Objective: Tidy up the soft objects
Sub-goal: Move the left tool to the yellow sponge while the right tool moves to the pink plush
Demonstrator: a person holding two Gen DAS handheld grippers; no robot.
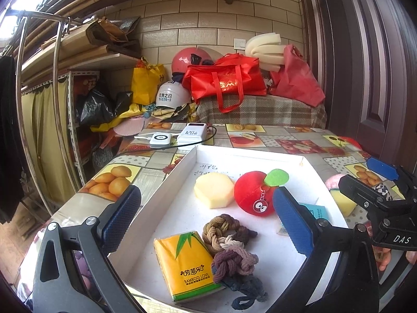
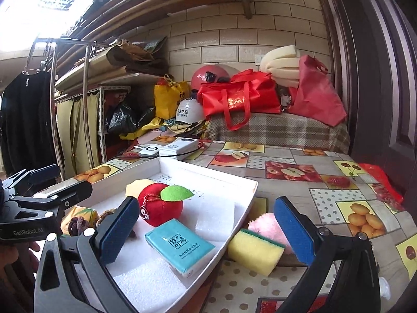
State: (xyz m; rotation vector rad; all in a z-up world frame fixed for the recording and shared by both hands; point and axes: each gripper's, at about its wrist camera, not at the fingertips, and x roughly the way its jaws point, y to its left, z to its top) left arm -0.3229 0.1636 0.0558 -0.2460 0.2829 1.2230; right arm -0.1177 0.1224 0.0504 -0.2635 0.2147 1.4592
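Both grippers, left gripper and right gripper, gape empty; next grab looks like the yellow sponge at lower centre, outside the white tray.

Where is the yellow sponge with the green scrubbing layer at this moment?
In the right wrist view, the yellow sponge with the green layer lies on the fruit-patterned tablecloth, just outside the right wall of the white tray, touching the pink fluffy item behind it.

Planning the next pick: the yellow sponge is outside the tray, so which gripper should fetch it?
Right, likely. The yellow sponge lies beside the white tray, directly ahead between the right gripper's open jaws. The left gripper is over the tray.
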